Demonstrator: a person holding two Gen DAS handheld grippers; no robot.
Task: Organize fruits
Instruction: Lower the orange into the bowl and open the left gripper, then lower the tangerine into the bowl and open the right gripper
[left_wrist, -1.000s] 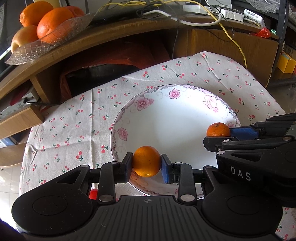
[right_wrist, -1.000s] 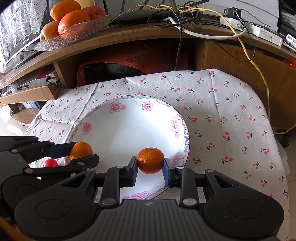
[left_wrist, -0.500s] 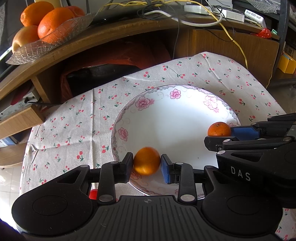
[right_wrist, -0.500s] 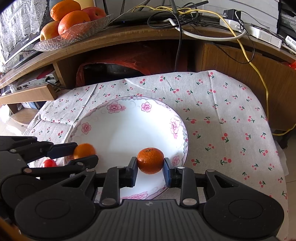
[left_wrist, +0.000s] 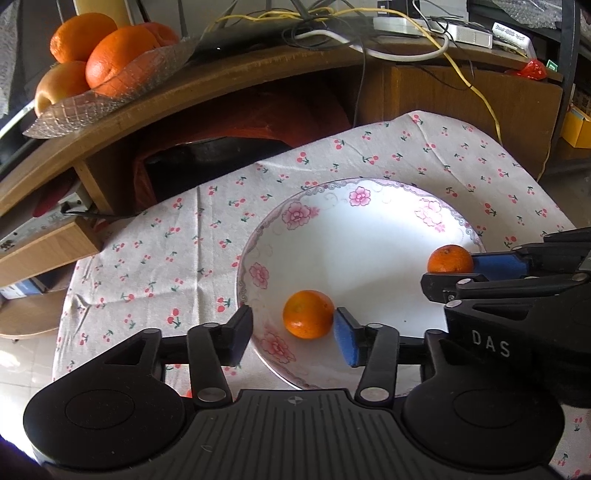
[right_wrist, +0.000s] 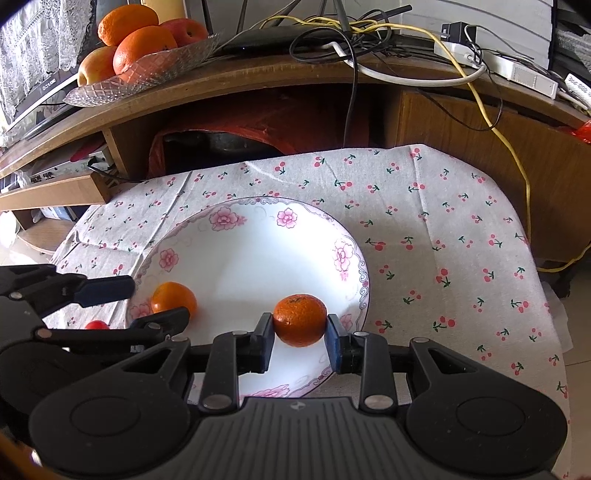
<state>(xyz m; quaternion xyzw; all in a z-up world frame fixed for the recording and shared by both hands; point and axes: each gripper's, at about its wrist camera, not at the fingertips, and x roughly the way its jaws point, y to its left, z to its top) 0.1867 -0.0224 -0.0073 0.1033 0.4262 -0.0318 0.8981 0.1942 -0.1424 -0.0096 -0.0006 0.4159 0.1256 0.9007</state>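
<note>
A white plate (left_wrist: 369, 258) with pink flowers on its rim lies on a cherry-print cloth (left_wrist: 166, 258). My left gripper (left_wrist: 293, 334) is open over the plate's near left rim. An orange mandarin (left_wrist: 308, 314) rests on the plate between its fingers, close to the blue right pad (left_wrist: 345, 341). In the right wrist view that mandarin (right_wrist: 173, 297) lies between the left gripper's spread fingers (right_wrist: 107, 288). My right gripper (right_wrist: 300, 329) is shut on a second mandarin (right_wrist: 300, 319) over the plate's (right_wrist: 251, 266) near right part. This mandarin (left_wrist: 450, 258) also shows in the left wrist view.
A small red fruit (right_wrist: 96, 325) lies on the cloth left of the plate. A glass dish (right_wrist: 147, 74) with oranges and apples stands on the wooden shelf (right_wrist: 258, 74) behind, among cables (right_wrist: 369, 44). The cloth (right_wrist: 443, 221) drops off at the right and left edges.
My left gripper has opened and let go of its mandarin, which now lies on the plate. The right gripper stays shut on its mandarin, hardly moved.
</note>
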